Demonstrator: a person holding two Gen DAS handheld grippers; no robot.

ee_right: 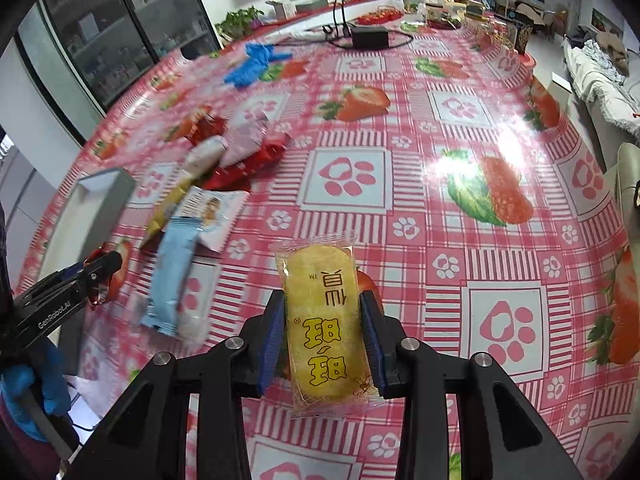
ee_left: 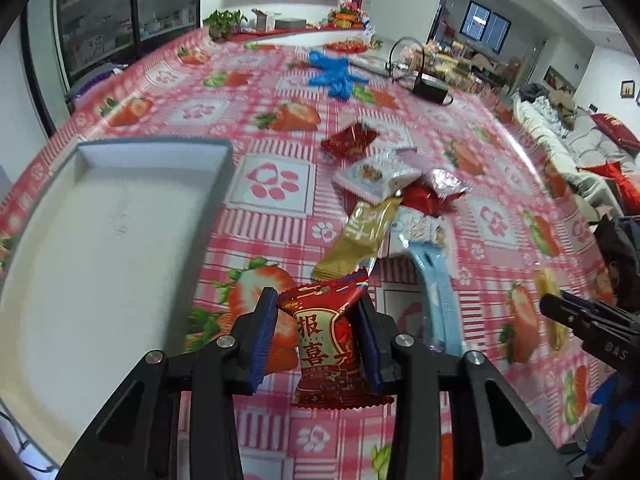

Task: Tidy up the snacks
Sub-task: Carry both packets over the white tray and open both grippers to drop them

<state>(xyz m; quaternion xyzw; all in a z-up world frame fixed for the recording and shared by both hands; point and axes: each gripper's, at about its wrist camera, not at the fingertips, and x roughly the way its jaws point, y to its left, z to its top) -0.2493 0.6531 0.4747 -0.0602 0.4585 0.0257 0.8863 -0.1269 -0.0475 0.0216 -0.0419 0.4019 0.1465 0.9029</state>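
Left wrist view: left gripper (ee_left: 316, 334) angled down, blue ribbed pads clamped on a glossy red snack packet (ee_left: 334, 344) with crimped, sawtooth ends, lifted clear of the worktop (ee_left: 280, 216). Just beyond, a gold foil packet (ee_left: 356, 240) and a pale blue packet (ee_left: 436, 300), then a loose heap of white and red wrappers (ee_left: 394, 178). To the left, a shallow grey-rimmed tray (ee_left: 160, 146) with a plain white floor, nothing inside. Far off, crumpled blue gloves (ee_left: 336, 74).

Right wrist view: right gripper (ee_right: 324, 338) tilted down, pads closed on a clear plastic packet holding yellow oval crackers (ee_right: 324, 320), also off the shiny strawberry-print cloth. Further left, blurred, the same heap beside the tray's corner (ee_right: 108, 188).
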